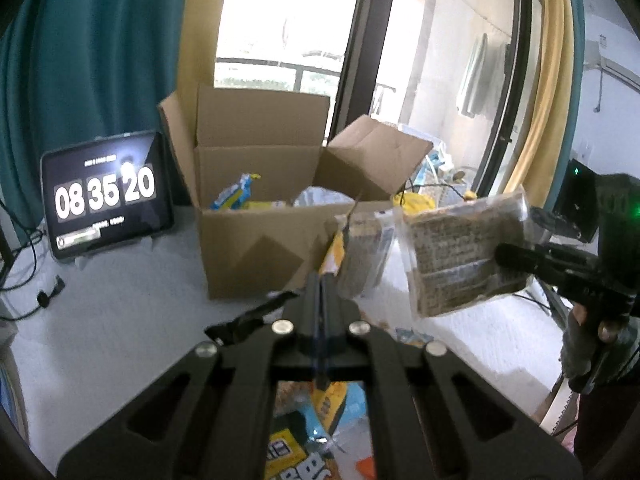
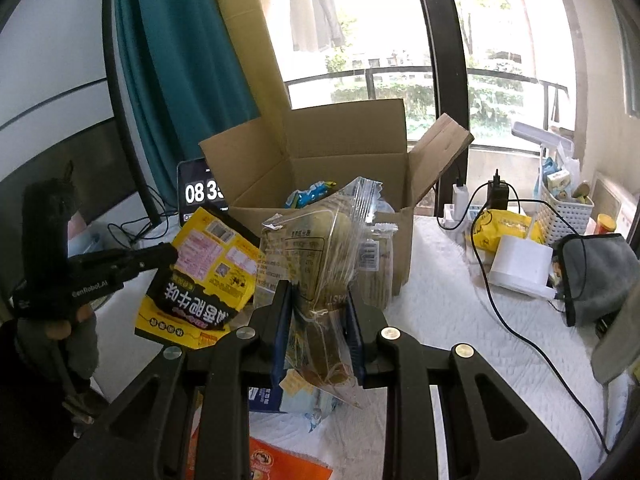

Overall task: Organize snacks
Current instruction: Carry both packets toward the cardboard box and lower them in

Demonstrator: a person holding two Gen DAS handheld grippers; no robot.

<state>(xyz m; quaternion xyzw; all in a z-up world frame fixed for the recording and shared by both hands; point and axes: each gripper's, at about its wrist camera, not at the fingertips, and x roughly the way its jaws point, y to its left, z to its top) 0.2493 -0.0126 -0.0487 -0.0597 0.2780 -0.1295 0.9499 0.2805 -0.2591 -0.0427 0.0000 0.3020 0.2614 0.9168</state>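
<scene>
An open cardboard box point(image 1: 256, 236) stands on the white table, with snack packs inside; it also shows in the right wrist view point(image 2: 344, 148). My left gripper point(image 1: 320, 280) is shut on a yellow and black snack bag point(image 2: 200, 276), seen edge-on in its own view point(image 1: 334, 252), held in front of the box. My right gripper point(image 2: 318, 312) is shut on a clear pack of brown biscuits point(image 2: 316, 248), also held before the box; it shows at the right of the left wrist view point(image 1: 464, 256).
A tablet clock point(image 1: 106, 196) stands left of the box. More snack packs point(image 1: 304, 440) lie on the table below the grippers. At the right are a white lamp base point(image 2: 520, 264), cables, a yellow bag point(image 2: 504, 228), a white basket point(image 2: 564, 208) and a grey cloth point(image 2: 596, 272).
</scene>
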